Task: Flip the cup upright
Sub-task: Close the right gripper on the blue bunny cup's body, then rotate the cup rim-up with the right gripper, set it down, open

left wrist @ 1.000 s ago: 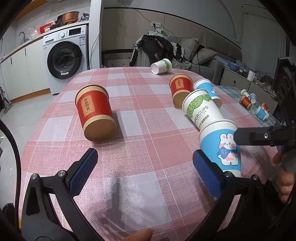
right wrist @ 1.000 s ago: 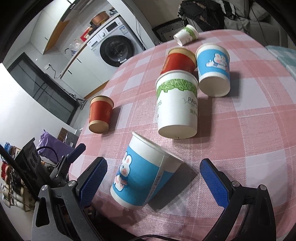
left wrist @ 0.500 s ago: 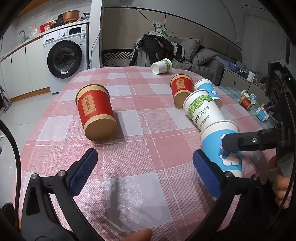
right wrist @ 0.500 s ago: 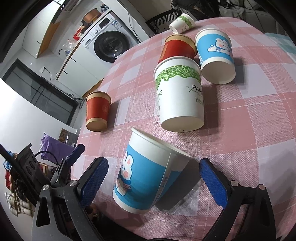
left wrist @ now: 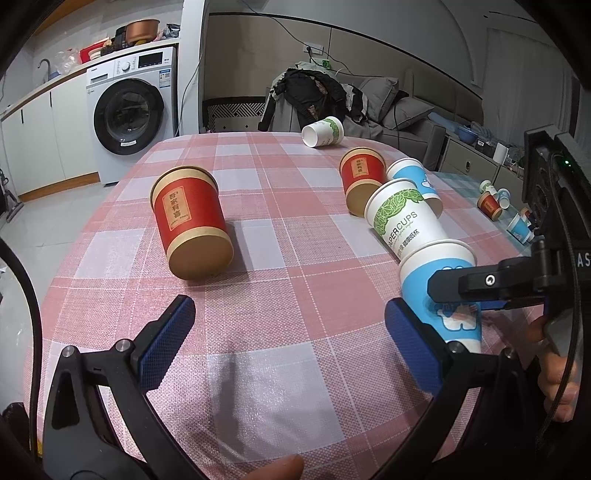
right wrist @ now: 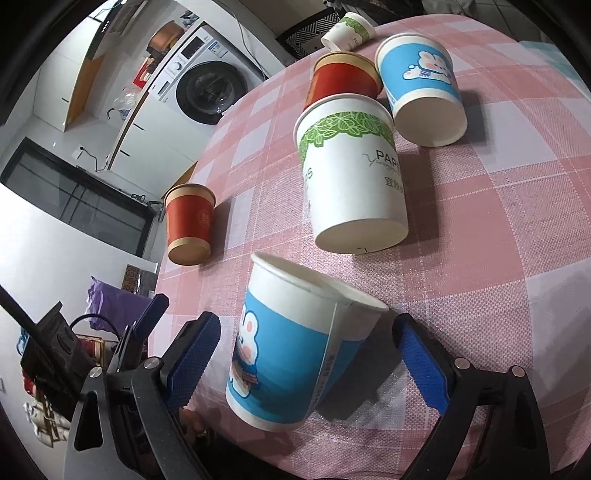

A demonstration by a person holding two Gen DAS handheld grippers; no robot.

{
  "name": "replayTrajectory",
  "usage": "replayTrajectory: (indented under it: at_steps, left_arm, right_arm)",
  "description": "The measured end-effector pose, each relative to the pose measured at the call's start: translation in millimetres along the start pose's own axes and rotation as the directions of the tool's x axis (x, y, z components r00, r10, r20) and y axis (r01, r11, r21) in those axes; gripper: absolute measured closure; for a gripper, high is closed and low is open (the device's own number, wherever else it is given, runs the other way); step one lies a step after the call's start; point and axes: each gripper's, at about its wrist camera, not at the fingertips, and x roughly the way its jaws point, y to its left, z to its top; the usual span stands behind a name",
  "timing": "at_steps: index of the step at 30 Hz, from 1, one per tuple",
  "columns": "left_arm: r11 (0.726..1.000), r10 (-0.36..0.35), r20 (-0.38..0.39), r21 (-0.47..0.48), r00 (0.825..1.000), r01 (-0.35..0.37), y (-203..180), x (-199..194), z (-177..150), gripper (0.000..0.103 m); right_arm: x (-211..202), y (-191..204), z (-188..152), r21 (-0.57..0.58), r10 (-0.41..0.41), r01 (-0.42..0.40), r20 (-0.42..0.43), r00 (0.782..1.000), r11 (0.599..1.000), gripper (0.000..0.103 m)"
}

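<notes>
A blue rabbit-print paper cup lies on its side near the table's front edge, mouth facing away. My right gripper is open, its blue pads on either side of the cup without touching it. In the left wrist view the same cup is at the right, partly behind the right gripper's black finger. My left gripper is open and empty, low over the pink checked tablecloth, left of that cup.
Other cups lie on their sides: a white green-leaf cup, a second blue rabbit cup, a red cup, another red cup at left, a small white cup at the far edge. The table edge is close below.
My right gripper has moved forward around the blue rabbit cup, which now sits deeper between its pads. The left gripper has barely moved.
</notes>
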Motion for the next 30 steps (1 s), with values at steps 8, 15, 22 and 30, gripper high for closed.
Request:
replayTrajectory:
  at_steps: [8,15,22,30]
  left_arm:
    - [1.0,0.001,0.003,0.009,1.0,-0.001,-1.4,-0.3,-0.2,0.001]
    - [1.0,0.001,0.004,0.01,1.0,-0.001,-2.2,0.1,-0.1,0.001]
    - [1.0,0.006,0.006,0.016,1.0,-0.007,-3.8,-0.1,-0.6,0.001]
    - [1.0,0.012,0.016,0.028,1.0,-0.012,-7.2,-0.5,-1.1,0.001]
  right_arm:
    - [1.8,0.2,-0.8,-0.004,0.003,-0.003,-0.006,1.0,1.0,0.024]
    - [-4.8,1.4,-4.2,-0.027,0.03,-0.03,0.005,1.0,0.999,0.031]
    - [-32.5,3.1,-5.2,-0.153,0.031,-0.013,0.118,0.992,0.988,0.033]
    - [-57.8,8.7,-12.3,-0.377,-0.027,0.164,0.344,0.939,0.912,0.033]
